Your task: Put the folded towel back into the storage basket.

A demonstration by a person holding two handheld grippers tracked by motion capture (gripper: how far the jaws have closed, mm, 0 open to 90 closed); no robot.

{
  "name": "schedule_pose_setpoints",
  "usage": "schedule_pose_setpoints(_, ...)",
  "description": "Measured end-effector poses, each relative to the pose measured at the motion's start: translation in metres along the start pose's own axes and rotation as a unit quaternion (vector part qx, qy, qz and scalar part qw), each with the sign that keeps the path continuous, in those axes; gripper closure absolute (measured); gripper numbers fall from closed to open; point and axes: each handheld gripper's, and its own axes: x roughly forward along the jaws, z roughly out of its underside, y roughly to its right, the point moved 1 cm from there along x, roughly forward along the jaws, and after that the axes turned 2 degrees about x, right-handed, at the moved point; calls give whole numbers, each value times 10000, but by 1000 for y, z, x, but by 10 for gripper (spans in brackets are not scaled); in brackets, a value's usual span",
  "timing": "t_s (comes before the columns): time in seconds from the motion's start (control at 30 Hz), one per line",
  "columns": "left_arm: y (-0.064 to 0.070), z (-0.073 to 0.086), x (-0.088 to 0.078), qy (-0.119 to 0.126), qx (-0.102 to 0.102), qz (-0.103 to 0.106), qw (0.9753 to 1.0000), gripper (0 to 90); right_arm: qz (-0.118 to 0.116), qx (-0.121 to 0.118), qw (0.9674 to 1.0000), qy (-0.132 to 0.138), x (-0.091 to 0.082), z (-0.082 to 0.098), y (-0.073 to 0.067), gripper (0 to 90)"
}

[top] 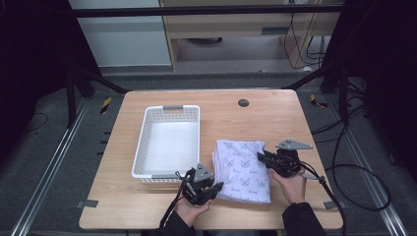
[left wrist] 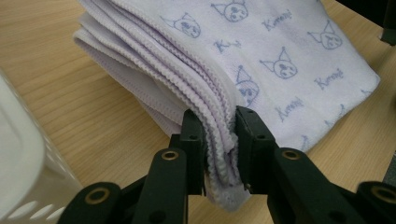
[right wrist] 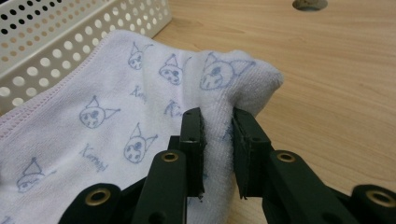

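A light wooden table (top: 275, 118) carried a white perforated basket (top: 167, 142) on its left half and a folded lilac towel (top: 242, 169), printed with cat faces, just beside it to the right; a round dark cable port (top: 243, 103) sat near the far edge.

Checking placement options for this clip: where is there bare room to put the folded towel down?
The white basket is empty inside. Bare tabletop lies beyond the towel, around the round hole, and along the left edge beside the basket. The near edge is crowded: the left gripper and right gripper both pinch the towel there.
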Motion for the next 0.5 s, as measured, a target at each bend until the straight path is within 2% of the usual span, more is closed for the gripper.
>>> schedule_pose_setpoints(0.13, 0, -3, -5, 61, -24, -1, 10000, 730, 8, -105, 9999, 104, -4, -4, -4, 757)
schedule_pose_setpoints(0.33, 2, -8, -12, 165, 87, -51, 9998, 731, -38, -25, 9998, 218, -10, -7, -3, 757)
schedule_pose_setpoints(0.5, 4, -11, -16, 212, 168, -88, 9996, 731, -2, -144, 9995, 278, -13, -10, -7, 757)
